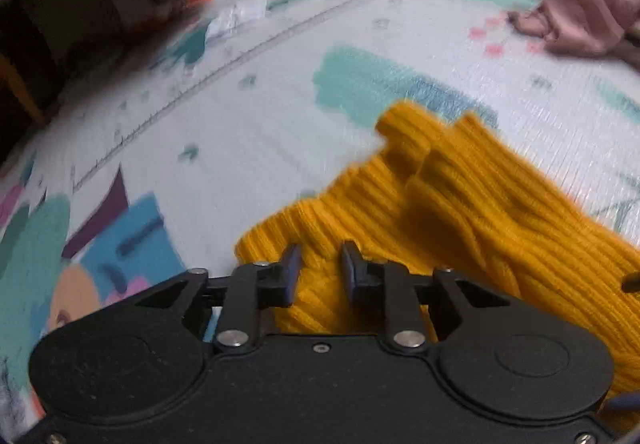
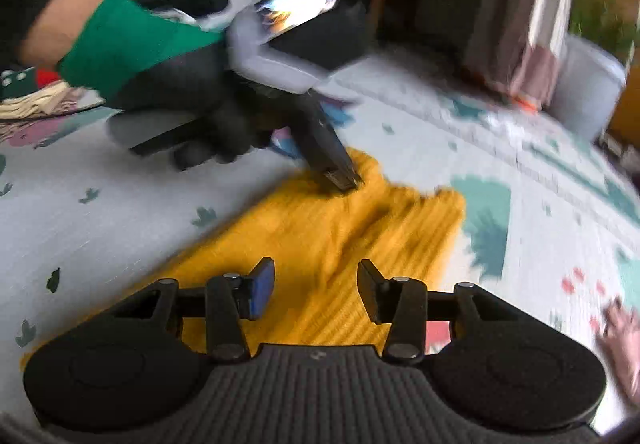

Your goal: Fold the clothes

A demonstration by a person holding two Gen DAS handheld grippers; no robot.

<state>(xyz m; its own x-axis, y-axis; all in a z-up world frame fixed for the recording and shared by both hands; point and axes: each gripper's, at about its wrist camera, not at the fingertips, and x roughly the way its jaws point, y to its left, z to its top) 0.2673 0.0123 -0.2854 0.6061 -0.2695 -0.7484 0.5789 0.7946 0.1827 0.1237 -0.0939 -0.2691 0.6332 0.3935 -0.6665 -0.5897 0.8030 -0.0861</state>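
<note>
My left hand-held gripper (image 1: 320,262): jaws a narrow gap apart, low over the near edge of the yellow sweater (image 1: 460,212); I cannot tell whether the pads pinch the knit or only rest on it.
My left hand (image 2: 188,100): in a dark glove with a green cuff, wrapped round the tool's handle; seen from my right side, the tool's tips come down onto the far edge of the sweater.
My right hand-held gripper (image 2: 316,290): jaws spread about halfway, nothing between the pads; it hangs above the near part of the sweater, clear of the cloth.
Sweater: mustard yellow, ribbed knit, lying mostly flat on the play mat (image 1: 280,116), with a few creases and two ribbed ends side by side at its far end.
Play mat: pale, textured, printed with teal patches, small leaf shapes and bright cartoon figures; a seam runs across it.
Other clothes: a pink garment (image 1: 576,4) lies bunched at the far right of the mat, well apart from the sweater.
Room: dim beyond the mat; a curtain (image 2: 520,16) hangs down at the far edge, with a pale bin (image 2: 588,84) beside it.
</note>
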